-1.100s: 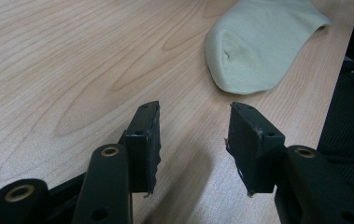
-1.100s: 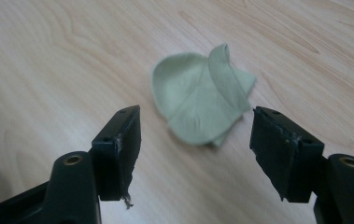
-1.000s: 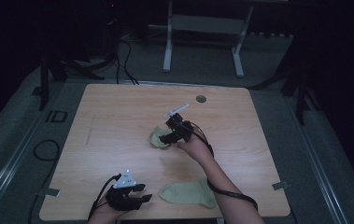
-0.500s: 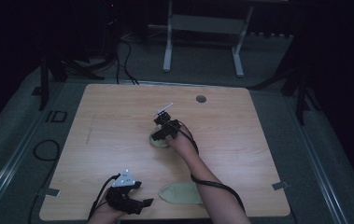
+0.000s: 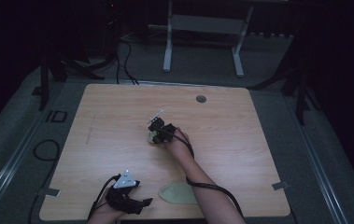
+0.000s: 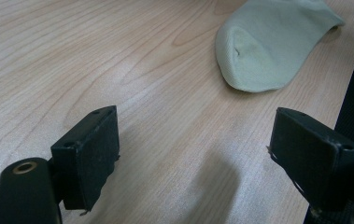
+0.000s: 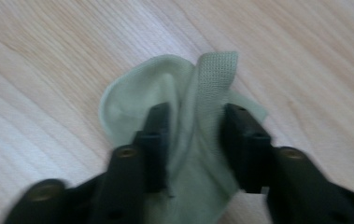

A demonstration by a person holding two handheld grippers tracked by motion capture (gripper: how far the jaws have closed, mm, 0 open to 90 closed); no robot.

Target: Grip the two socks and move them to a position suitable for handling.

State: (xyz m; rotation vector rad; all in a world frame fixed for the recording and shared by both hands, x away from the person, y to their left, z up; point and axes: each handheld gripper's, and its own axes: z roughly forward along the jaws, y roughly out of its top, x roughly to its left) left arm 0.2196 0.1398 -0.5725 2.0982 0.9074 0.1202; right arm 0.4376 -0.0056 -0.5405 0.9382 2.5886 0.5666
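Two pale green socks lie on the wooden table (image 5: 114, 121). One sock (image 5: 150, 139) sits at the table's middle, and my right gripper (image 5: 156, 134) points down onto it. In the right gripper view its jaws have just been closing, and my right gripper (image 7: 195, 121) pinches a raised fold of that sock (image 7: 132, 88). The other sock (image 5: 177, 192) lies flat near the front edge. My left gripper (image 5: 143, 202) rests left of it, its jaws having just opened. In the left gripper view my left gripper (image 6: 195, 135) stands open over bare wood, with that sock (image 6: 277, 42) ahead.
A round cable hole (image 5: 201, 99) sits near the table's far edge. Behind the table stand a metal frame (image 5: 202, 42) and loose cables (image 5: 123, 51) on the floor. The right gripper's cable (image 5: 212, 186) trails along the forearm.
The right gripper moved left and down onto the middle sock and closed on a fold of it. The left gripper's jaws opened wider; that hand stayed put.
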